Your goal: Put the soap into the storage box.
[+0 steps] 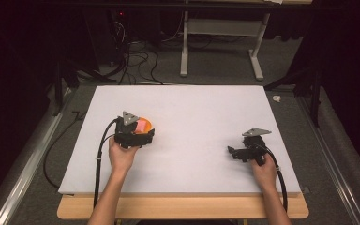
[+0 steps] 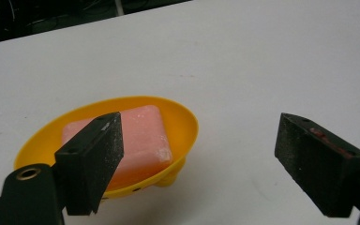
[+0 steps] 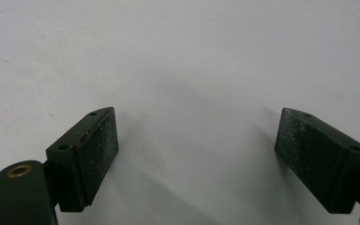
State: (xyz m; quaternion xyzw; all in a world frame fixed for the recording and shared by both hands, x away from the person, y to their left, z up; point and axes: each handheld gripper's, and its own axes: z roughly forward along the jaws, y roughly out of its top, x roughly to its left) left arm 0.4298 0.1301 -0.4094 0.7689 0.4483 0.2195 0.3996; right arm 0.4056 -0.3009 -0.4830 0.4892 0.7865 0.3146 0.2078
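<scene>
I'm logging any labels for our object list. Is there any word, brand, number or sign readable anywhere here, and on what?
None can be read: no print shows on the pink soap bar, the yellow dish, the white table top, the left gripper or the right gripper.

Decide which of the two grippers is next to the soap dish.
The left gripper: the yellow dish with pink soap sits at its jaws; the right gripper faces bare table.

The white table [image 1: 201, 117] lies bare across its middle, far side and right, open to passage. Its one obstacle is a yellow dish [image 2: 183, 126] holding pink soap [image 2: 143, 133], left of centre, just beyond the left gripper [image 1: 143, 136].
</scene>
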